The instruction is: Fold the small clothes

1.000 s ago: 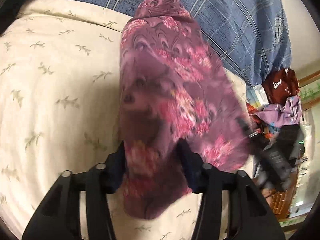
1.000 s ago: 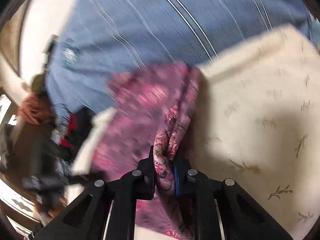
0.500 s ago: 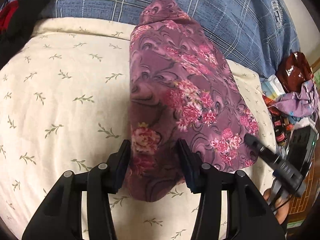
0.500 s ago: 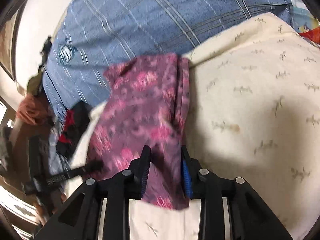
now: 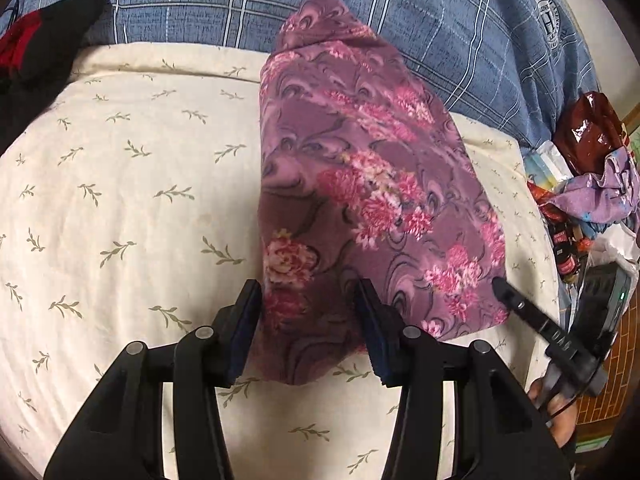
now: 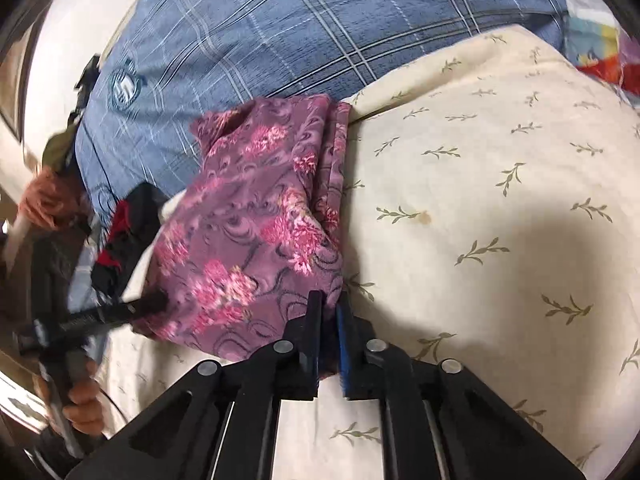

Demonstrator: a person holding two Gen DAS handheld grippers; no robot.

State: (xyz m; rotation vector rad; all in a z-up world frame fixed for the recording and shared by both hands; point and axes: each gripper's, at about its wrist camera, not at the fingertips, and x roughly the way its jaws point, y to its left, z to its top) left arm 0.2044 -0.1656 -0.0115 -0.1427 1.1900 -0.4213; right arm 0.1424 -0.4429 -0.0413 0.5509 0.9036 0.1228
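Clutter (image 5: 592, 184) crowds beside purple floral garment (image 5: 360, 184); black-red cloth (image 5: 36, 40) opposite.

Warm indoor light, strong fisheye bending.
Edges are darkening and blurring; a soft shadow is lying on the cream bedding (image 6: 500, 264).

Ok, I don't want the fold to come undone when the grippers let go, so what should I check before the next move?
1. Purple floral garment lies flat on the cream leaf-print cover: ok.
2. Left gripper has the near edge between its fingers: ok, though firm pressing: cannot tell.
3. Right gripper is closing, with the garment's corner between its fingers: ok.
4. Layers line up along the folded edge: cannot tell, as the underside is hidden.
5. Far end stays on the cover: not ok, as it reaches onto the blue plaid cloth.
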